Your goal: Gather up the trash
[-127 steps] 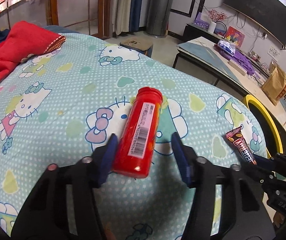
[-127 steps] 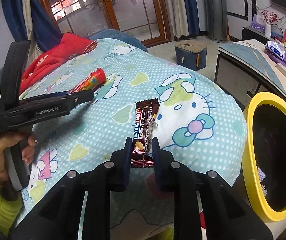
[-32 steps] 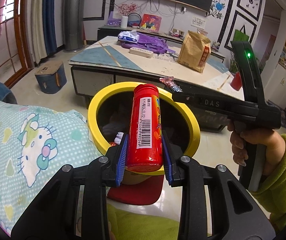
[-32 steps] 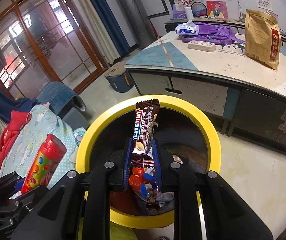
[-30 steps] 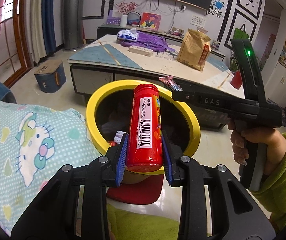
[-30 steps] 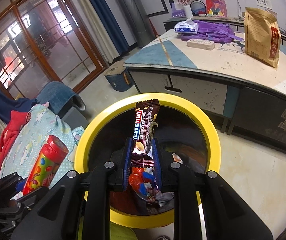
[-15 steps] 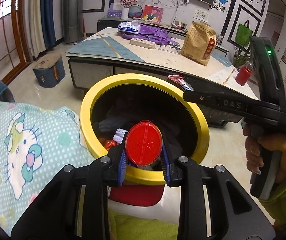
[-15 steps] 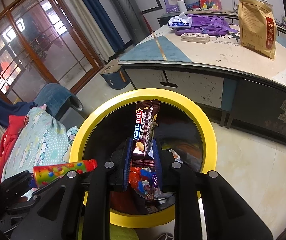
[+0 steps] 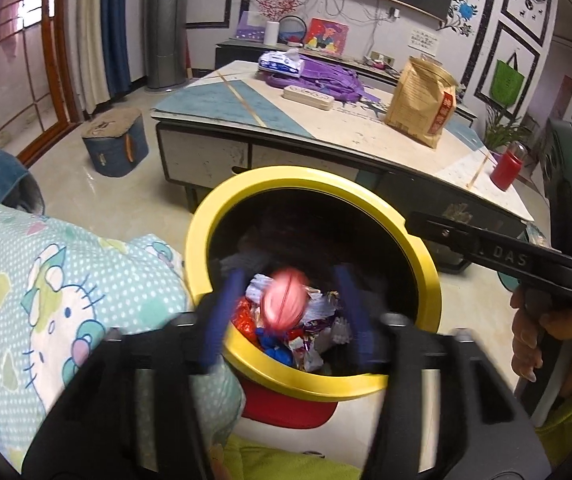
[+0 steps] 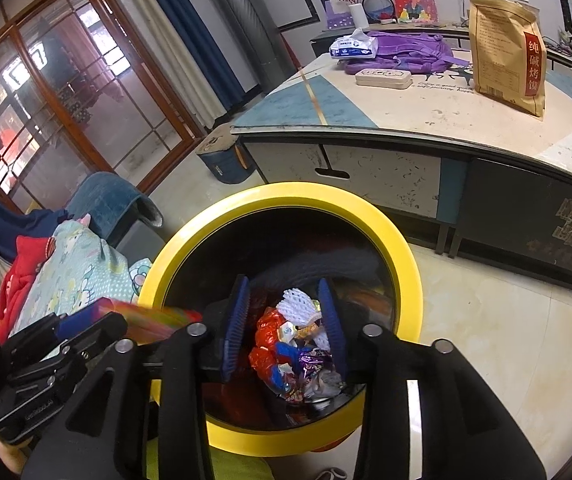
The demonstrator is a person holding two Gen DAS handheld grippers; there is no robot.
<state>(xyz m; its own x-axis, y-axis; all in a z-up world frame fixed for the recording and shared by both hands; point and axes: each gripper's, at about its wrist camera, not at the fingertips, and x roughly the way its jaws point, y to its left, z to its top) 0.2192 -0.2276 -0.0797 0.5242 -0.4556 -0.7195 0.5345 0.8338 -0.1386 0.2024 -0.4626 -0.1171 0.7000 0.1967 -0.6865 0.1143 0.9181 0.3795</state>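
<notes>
Both grippers hang over a yellow-rimmed black trash bin [image 9: 317,178] [image 10: 286,196] full of wrappers. My left gripper [image 9: 287,300] is open, its blue pads apart. The red candy tube [image 9: 286,304] is blurred between the pads, end-on, falling into the bin; in the right wrist view it is a blurred streak [image 10: 154,316] at the bin's left rim. My right gripper [image 10: 284,320] is open and empty above the wrappers [image 10: 293,344]. I cannot pick out the chocolate bar among them.
A Hello Kitty bedspread [image 9: 46,288] lies left of the bin. A low table [image 9: 325,128] behind the bin holds a brown paper bag [image 9: 421,108], a purple backpack [image 10: 401,54] and a red flask [image 9: 505,170]. A small blue stool [image 9: 116,144] stands on the floor.
Both grippers have opened. The chocolate bar has left the right gripper, and the red tube has been let go by the left gripper and is dropping into the bin.
</notes>
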